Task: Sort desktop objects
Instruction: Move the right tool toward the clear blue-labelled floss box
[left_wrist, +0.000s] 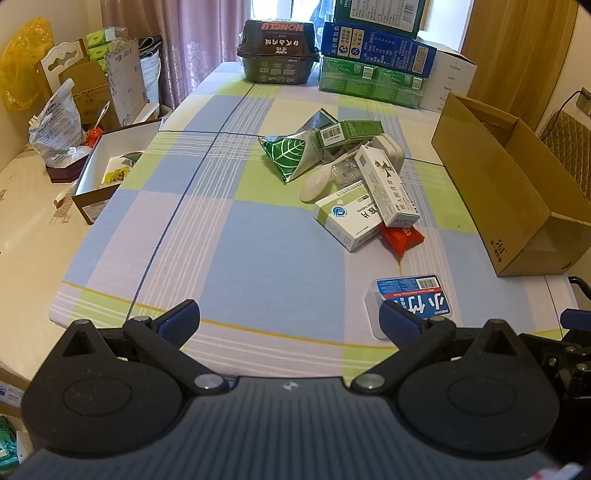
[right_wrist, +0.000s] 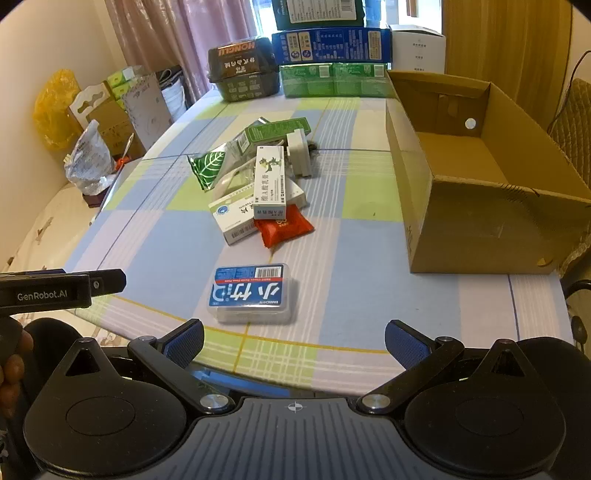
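We see an open cardboard box (right_wrist: 480, 177) along the right edge of the bench (right_wrist: 177, 258), its top open toward us; the part of its inside that shows is bare brown floor and walls. Off the left edge of the bench, on a lower surface, a white-lined box (left_wrist: 110, 162) holds printed packets whose kind we cannot tell. At the far edge stand a dark lidded container (left_wrist: 277, 51) and a stack of blue and green cartons (left_wrist: 373, 62).

In the middle of the bench lies a loose heap: a green leaf-print pouch (right_wrist: 207, 168), a long green carton (right_wrist: 277, 129), a white adapter-like block (right_wrist: 300, 151), a tall white carton (right_wrist: 270, 181) lying across a flat white medicine box (right_wrist: 236, 218), and a red sachet (right_wrist: 282, 226) partly under those two. A white spoon-like piece (left_wrist: 314, 184) lies against the pouch.

Apart from the heap, nearer the front edge, a clear plastic case with a blue label (right_wrist: 251, 291) lies flat.

Our right gripper (right_wrist: 294, 343) hovers at the front edge with its jaws spread wide and nothing between them; the blue-label case lies just ahead of it, slightly toward its left finger. Our left gripper (left_wrist: 290, 319) is likewise spread and empty, over the front edge, with the same case just beyond its right fingertip (left_wrist: 397, 321). The heap is well ahead of both.
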